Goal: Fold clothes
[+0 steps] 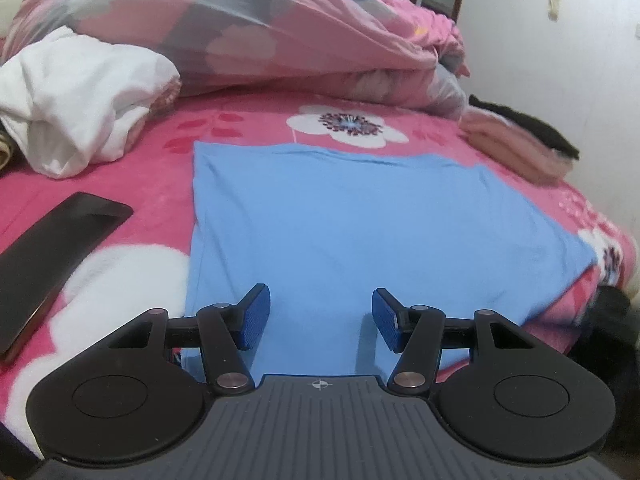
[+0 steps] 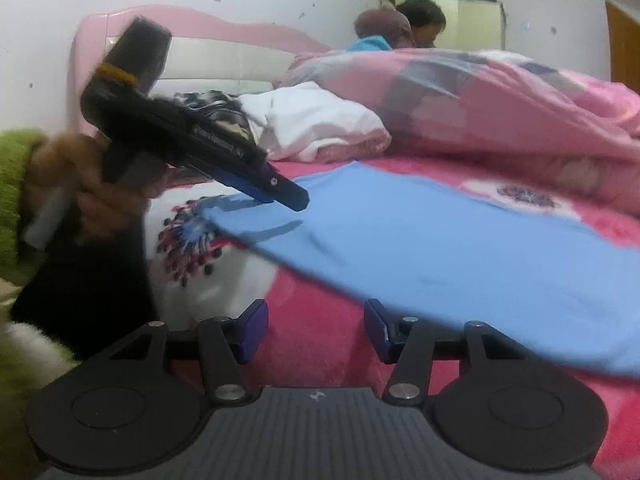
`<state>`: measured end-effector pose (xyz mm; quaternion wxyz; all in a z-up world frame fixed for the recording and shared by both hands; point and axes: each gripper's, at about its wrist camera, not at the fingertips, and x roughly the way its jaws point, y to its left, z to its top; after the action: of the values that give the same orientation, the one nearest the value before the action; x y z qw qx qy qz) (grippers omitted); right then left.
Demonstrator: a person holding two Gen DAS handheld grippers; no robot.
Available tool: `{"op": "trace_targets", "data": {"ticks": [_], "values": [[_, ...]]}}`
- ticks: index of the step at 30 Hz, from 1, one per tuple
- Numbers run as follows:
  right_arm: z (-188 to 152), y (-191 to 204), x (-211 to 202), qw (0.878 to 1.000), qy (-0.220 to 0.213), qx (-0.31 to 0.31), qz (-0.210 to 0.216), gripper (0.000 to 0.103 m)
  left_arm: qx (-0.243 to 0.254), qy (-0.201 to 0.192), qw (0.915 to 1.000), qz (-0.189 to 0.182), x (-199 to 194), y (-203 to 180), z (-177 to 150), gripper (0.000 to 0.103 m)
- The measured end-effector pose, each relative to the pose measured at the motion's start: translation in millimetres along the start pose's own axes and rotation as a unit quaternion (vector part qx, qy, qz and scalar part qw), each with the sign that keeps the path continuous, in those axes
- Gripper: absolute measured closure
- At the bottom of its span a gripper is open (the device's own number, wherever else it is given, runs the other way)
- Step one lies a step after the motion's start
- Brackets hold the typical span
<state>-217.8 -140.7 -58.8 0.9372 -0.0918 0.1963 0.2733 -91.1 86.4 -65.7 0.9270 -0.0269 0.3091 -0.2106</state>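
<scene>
A light blue garment (image 1: 360,216) lies flat on the pink flowered blanket (image 1: 132,184). My left gripper (image 1: 320,316) hovers over the garment's near edge, open, its blue pads (image 1: 252,316) apart with only flat cloth below them. In the right wrist view the same left gripper (image 2: 292,198), held by a hand (image 2: 100,196) in a green sleeve, points down at the blue garment's (image 2: 460,248) left corner. My right gripper (image 2: 316,330) is open above the pink blanket (image 2: 320,344). Its right finger (image 2: 378,330) sits just beside the garment's near edge, and nothing is between the pads.
A dark phone (image 1: 60,256) lies left of the garment. A crumpled white garment (image 1: 80,100) and a heaped pink quilt (image 1: 280,40) fill the back. Folded pink clothes with a black piece (image 1: 520,140) sit at the right edge. Two people (image 2: 400,24) are behind the quilt.
</scene>
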Motion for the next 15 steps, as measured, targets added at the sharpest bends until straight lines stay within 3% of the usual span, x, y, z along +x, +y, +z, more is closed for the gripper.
{"op": "trace_targets", "data": {"ticks": [3,7,10,12,15], "values": [[8,-49,-14,0.995,-0.012,0.051,-0.082,0.047,0.004,0.007,1.0000,0.002,1,0,-1,0.046],[-5,-113,-24,0.980,0.073,0.069,-0.170,0.048,0.003,0.012,0.9999,0.006,4,0,0,0.046],[-11,-131,-53,0.973,0.100,0.096,-0.183,0.047,0.000,0.013,0.9999,0.008,6,-1,1,0.046],[-17,-144,-66,0.959,0.121,0.116,-0.228,0.047,0.002,0.013,0.9999,0.008,6,-1,1,0.046],[-21,-181,-92,0.934,0.100,0.242,-0.244,0.047,0.007,0.016,0.9998,0.011,7,-3,2,0.045]]}}
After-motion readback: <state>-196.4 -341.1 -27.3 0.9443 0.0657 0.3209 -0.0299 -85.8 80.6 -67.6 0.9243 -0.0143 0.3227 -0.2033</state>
